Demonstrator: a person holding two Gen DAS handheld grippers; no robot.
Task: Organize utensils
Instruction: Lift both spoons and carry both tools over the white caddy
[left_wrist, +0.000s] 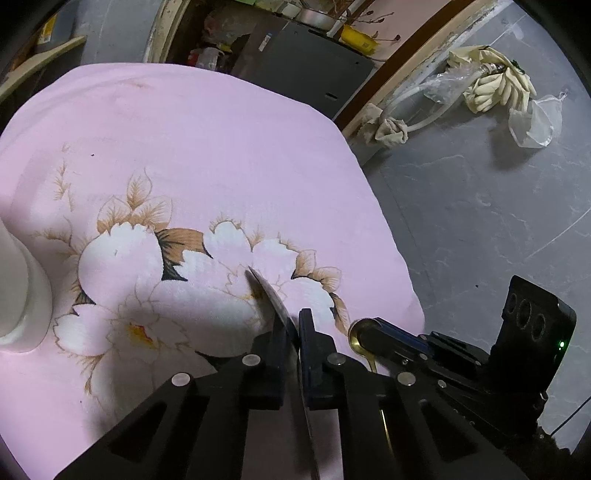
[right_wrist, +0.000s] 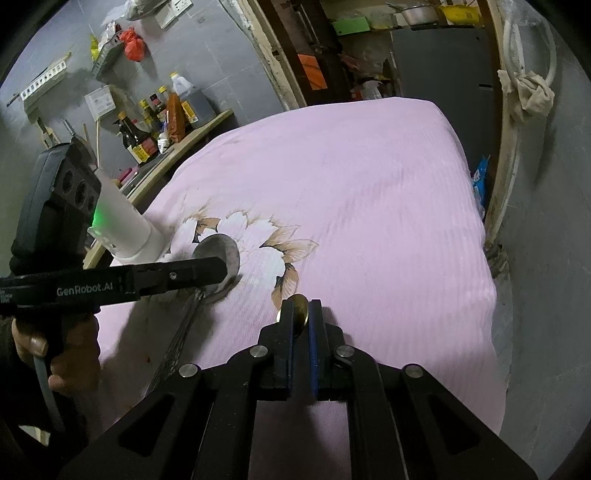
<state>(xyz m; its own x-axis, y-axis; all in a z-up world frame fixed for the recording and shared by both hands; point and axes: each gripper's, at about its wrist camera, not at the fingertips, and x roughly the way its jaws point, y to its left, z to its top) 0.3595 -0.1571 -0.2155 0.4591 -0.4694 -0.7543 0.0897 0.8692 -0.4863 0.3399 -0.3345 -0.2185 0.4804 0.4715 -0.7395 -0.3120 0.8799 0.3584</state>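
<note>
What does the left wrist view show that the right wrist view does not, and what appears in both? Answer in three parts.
Only the left wrist view shows the cream cloth bundle and plastic bags on the grey floor.

Only the right wrist view shows the sauce bottles on the side shelf and the person's hand holding the left gripper.

Both show the pink floral cloth, the white cylindrical holder, the silver spoon clamped in the left gripper, and the gold spoon clamped in the right gripper.

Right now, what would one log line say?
left gripper: shut on silver spoon | right gripper: shut on gold spoon | white holder: beside
</note>
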